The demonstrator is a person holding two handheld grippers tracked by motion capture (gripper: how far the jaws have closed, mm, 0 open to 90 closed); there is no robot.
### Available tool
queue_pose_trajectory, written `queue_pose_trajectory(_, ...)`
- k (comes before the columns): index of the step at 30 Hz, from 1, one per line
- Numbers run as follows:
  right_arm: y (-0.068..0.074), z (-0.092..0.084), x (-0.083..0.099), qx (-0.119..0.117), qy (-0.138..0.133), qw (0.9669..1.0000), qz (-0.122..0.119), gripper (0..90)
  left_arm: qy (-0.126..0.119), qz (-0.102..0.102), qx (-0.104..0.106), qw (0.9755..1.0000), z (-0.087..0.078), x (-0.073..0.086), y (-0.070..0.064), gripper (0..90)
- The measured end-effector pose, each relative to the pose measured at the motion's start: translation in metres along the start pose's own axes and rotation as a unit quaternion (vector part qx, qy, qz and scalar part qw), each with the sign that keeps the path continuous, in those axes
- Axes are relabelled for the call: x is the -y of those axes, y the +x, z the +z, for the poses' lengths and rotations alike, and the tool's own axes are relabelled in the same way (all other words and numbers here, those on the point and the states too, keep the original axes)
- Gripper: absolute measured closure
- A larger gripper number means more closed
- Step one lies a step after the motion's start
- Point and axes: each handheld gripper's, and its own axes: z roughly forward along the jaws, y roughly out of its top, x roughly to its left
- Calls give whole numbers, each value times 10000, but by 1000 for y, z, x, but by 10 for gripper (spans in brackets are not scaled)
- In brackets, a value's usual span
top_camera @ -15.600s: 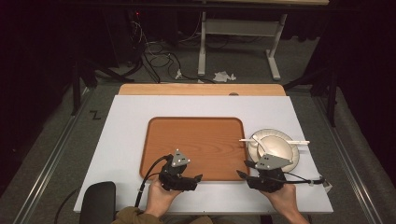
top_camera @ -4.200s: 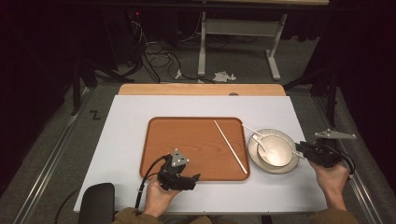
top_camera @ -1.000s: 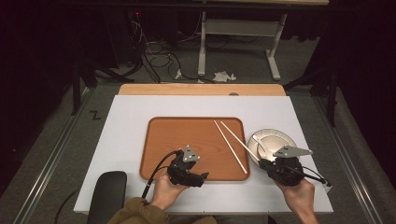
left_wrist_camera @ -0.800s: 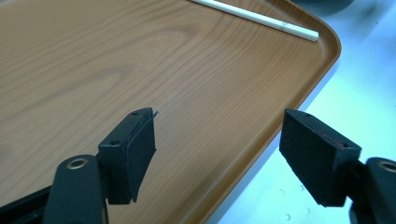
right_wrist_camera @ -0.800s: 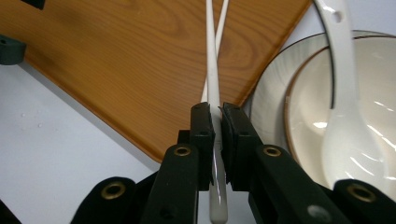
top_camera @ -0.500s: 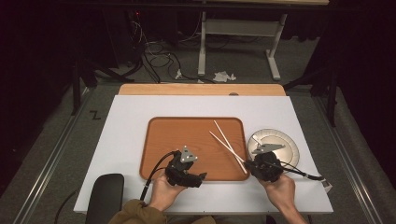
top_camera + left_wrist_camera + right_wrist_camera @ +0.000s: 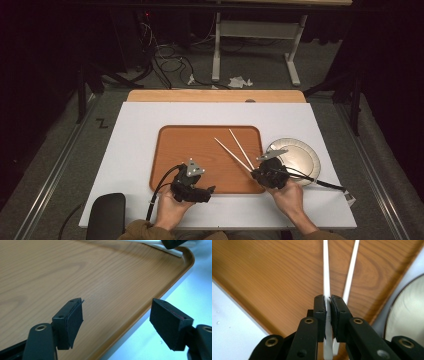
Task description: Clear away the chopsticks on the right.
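Observation:
A wood-grain tray (image 7: 195,150) lies in the middle of the white table. Two white chopsticks lie splayed in a V on its right side. My right gripper (image 7: 256,171) is at the tray's near right corner, shut on the near end of the left chopstick (image 7: 232,154); the pads pinch that chopstick (image 7: 326,277) and it runs straight ahead over the tray (image 7: 274,277). The second chopstick (image 7: 241,143) lies loose beside it, angling off to the right (image 7: 350,277). My left gripper (image 7: 200,190) hovers at the tray's near edge, open (image 7: 117,307), with nothing between the jaws above the tray (image 7: 75,270).
A pale round plate (image 7: 300,156) sits on the table just right of the tray, close to my right hand; its rim shows in the right gripper view (image 7: 409,317). A wooden board (image 7: 215,96) lines the table's far edge. A black pad (image 7: 105,215) sits at the near left corner.
My right gripper has moved left from the plate's near side to the tray's near right corner, and the chopsticks, nearly parallel before, now spread in a V. The left gripper has stayed put.

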Motion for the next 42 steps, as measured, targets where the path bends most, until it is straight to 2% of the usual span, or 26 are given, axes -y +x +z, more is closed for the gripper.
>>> queue_pose_trajectory(12, -2, 14, -8, 21, 224, 9994, -260, 839, 17, -179, -108, 9998, -7, 8, 3, 262)
queue_pose_trajectory(15, -1, 15, -8, 19, 250, 9994, -219, 834, 26, -197, -114, 9997, -7, 9, 3, 262)
queue_pose_trajectory(17, -2, 16, -7, 19, 282, 9989, -364, 830, 41, -191, -108, 9998, -7, 9, 3, 262)
queue_pose_trajectory(28, -2, 19, -7, 45, 364, 9984, -436, 800, 49, -210, -144, 9997, -9, 12, 4, 261)
queue_pose_trajectory(31, -3, 17, -8, 40, 309, 9986, -417, 791, 55, -240, -148, 9996, -9, 13, 4, 261)
queue_pose_trajectory(36, -6, 7, -11, -43, 72, 9992, -400, 777, 31, -287, -197, 9994, -12, 15, 5, 261)
queue_pose_trajectory(42, -11, -5, -12, -110, -185, 9986, -481, 745, -18, -326, -271, 9991, -15, 17, 5, 262)
